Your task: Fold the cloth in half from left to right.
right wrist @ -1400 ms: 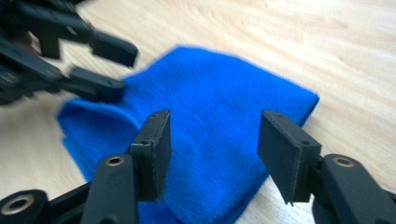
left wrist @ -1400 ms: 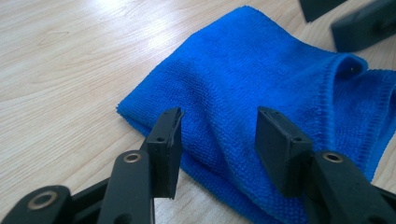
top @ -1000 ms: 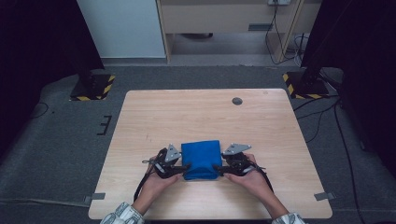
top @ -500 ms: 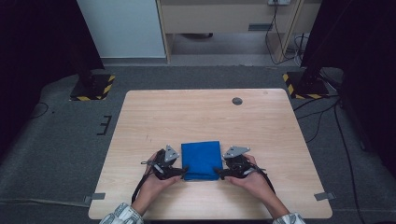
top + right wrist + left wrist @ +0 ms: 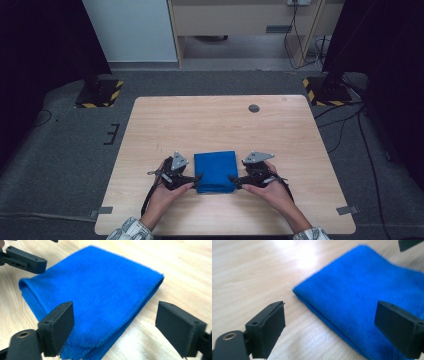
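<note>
Both tongs apart, jaws just opened, nothing gripped: we see left tongs [image 5: 196,178] and right tongs [image 5: 234,179] flanking folded blue cloth [image 5: 215,171], tips at its near corners. Cloth lies flat on counter [image 5: 210,120], toward near edge, between our hands.

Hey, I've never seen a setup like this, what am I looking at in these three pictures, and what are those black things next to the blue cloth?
A person sits at a wooden table, each hand holding a two-jaw gripping tool. The high view looks down on it from above. The other two pictures come from cameras riding on the tools. The left gripper and right gripper sit at either side of a folded blue cloth lying flat on the table. Their jaws have just been opening and now stand apart, so nothing is held.
</note>
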The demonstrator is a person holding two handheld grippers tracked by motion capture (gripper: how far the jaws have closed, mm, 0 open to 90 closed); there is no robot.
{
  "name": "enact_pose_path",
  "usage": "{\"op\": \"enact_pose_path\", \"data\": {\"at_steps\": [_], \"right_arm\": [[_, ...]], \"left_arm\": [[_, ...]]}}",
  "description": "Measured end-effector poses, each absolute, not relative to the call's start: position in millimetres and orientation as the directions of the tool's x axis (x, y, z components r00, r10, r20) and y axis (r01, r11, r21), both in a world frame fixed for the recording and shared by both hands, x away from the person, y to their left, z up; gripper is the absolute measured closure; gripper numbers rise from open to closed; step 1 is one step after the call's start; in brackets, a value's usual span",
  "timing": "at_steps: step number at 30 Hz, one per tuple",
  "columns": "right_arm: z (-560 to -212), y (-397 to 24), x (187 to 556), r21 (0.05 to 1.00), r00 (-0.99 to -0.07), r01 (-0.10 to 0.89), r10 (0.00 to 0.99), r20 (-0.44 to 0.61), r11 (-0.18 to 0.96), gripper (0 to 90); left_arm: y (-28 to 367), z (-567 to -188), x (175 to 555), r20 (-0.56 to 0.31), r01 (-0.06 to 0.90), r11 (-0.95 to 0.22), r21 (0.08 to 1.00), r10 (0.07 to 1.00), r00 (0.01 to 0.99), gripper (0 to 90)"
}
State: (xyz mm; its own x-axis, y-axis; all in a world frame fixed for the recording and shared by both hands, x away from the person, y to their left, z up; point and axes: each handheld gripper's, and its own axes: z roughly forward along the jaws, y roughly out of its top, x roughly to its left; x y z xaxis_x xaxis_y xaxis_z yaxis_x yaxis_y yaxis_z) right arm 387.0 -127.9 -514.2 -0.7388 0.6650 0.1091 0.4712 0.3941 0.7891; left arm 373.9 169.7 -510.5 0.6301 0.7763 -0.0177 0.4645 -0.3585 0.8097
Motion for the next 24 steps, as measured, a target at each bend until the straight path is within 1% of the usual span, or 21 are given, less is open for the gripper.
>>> {"op": "enact_pose_path", "data": {"at_steps": [4, 18, 24], "right_arm": [[-510, -131, 388, 0.802, -0.727, 0.47, 0.677, 0.113, 0.37, 10.9], [-504, -165, 398, 0.819, -0.663, 0.489, 0.738, 0.126, 0.299, 10.4], [-500, -182, 404, 0.829, -0.615, 0.498, 0.777, 0.132, 0.253, 10.4]], "left_arm": [[176, -507, 377, -0.01, 0.457, -0.351, 0.817, 0.785, 0.62, 8.3], [199, -506, 390, 0.004, 0.483, -0.339, 0.808, 0.822, 0.57, 7.7], [210, -508, 394, 0.015, 0.498, -0.342, 0.797, 0.835, 0.55, 7.7]]}}
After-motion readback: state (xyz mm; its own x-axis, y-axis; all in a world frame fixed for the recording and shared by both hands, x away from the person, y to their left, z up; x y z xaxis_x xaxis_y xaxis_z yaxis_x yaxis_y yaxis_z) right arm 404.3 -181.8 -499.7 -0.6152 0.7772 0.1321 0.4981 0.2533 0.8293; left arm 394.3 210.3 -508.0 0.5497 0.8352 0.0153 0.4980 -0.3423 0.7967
